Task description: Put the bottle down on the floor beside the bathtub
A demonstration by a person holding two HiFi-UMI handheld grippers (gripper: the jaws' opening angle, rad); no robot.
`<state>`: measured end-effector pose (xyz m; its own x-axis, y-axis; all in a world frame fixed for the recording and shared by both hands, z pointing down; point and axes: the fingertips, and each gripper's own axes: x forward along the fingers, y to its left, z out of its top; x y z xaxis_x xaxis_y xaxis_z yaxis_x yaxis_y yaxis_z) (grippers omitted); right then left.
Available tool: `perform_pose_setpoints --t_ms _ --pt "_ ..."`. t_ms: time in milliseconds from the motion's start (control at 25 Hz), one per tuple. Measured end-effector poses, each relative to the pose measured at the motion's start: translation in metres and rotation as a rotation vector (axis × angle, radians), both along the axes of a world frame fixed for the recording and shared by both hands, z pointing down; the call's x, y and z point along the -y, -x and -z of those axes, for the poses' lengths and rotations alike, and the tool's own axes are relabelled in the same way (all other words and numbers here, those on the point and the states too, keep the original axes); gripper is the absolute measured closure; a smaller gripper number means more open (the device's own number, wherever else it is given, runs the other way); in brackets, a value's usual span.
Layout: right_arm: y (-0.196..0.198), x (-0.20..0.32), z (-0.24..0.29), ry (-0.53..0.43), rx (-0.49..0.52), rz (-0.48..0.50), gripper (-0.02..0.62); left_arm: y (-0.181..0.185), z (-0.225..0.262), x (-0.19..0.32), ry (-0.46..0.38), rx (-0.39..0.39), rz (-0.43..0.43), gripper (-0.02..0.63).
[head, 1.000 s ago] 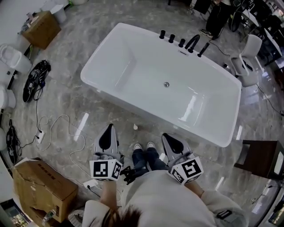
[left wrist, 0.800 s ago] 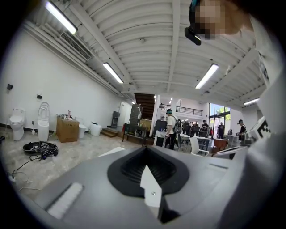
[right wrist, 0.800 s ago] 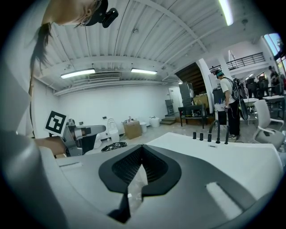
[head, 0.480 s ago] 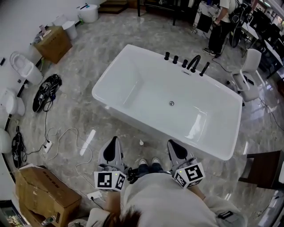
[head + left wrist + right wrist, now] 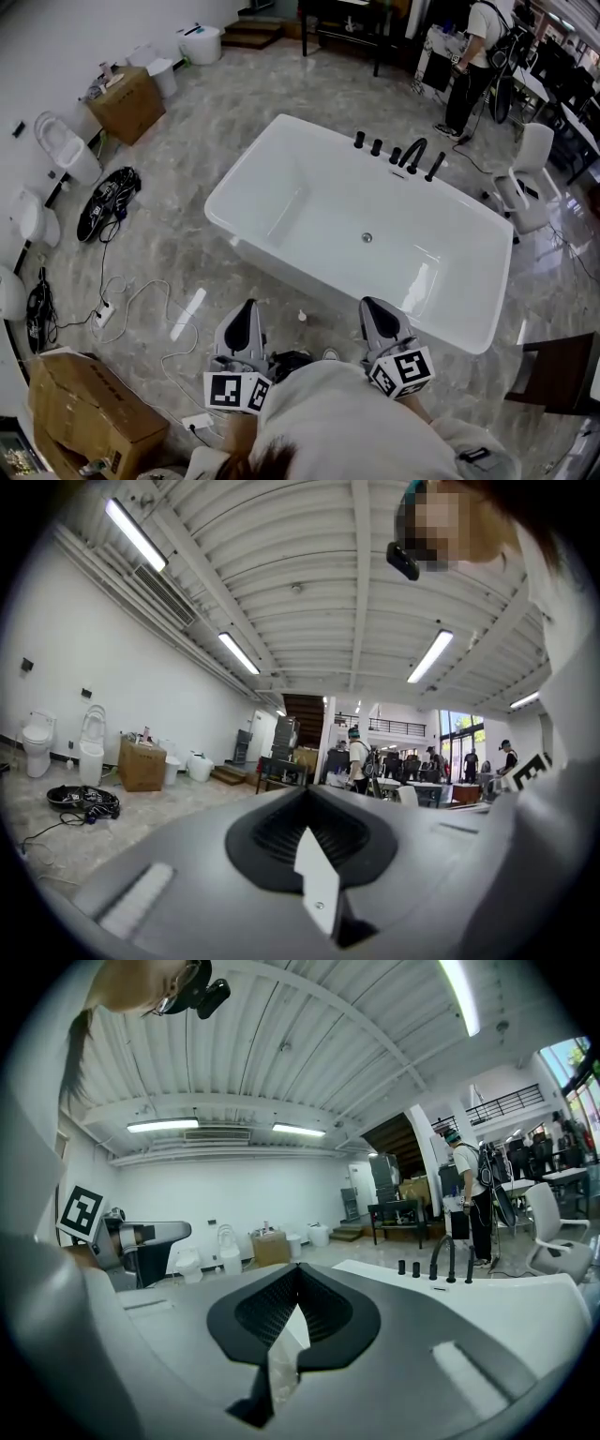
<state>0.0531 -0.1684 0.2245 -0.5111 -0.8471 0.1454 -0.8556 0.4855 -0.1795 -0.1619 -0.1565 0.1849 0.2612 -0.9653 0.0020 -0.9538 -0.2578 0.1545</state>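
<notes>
A small white bottle (image 5: 302, 317) stands upright on the marble floor, close to the near side of the white bathtub (image 5: 281, 150). It sits between my two grippers and lower than both; neither touches it. My left gripper (image 5: 247, 306) is shut and holds nothing; in the left gripper view its jaws (image 5: 307, 791) meet at a point. My right gripper (image 5: 368, 303) is also shut and empty, with its tips together (image 5: 298, 1267). The bottle is hidden in both gripper views. The bathtub (image 5: 525, 1312) and its black taps (image 5: 441, 1260) show in the right gripper view.
Cardboard boxes (image 5: 80, 403) (image 5: 129, 103), cables (image 5: 141, 295) and a black bundle (image 5: 108, 202) lie on the floor at left. Toilets (image 5: 66, 145) line the left wall. A white chair (image 5: 525, 183) and a dark stand (image 5: 562, 366) sit right of the tub. A person (image 5: 478, 56) stands at the back.
Both grippers have risen, still shut. The head view has lifted and shows more of the room's far end. The bottle stays on the floor where it was.
</notes>
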Motion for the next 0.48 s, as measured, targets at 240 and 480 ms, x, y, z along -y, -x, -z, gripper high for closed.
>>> perform_pose_setpoints --t_ms 240,480 --pt "-0.001 -0.004 0.005 -0.011 0.008 0.000 0.597 0.000 -0.001 -0.013 0.008 0.009 0.010 0.557" --pt "-0.008 -0.010 0.023 -0.046 0.021 -0.014 0.597 -0.002 0.004 -0.028 -0.003 0.008 0.018 0.558"
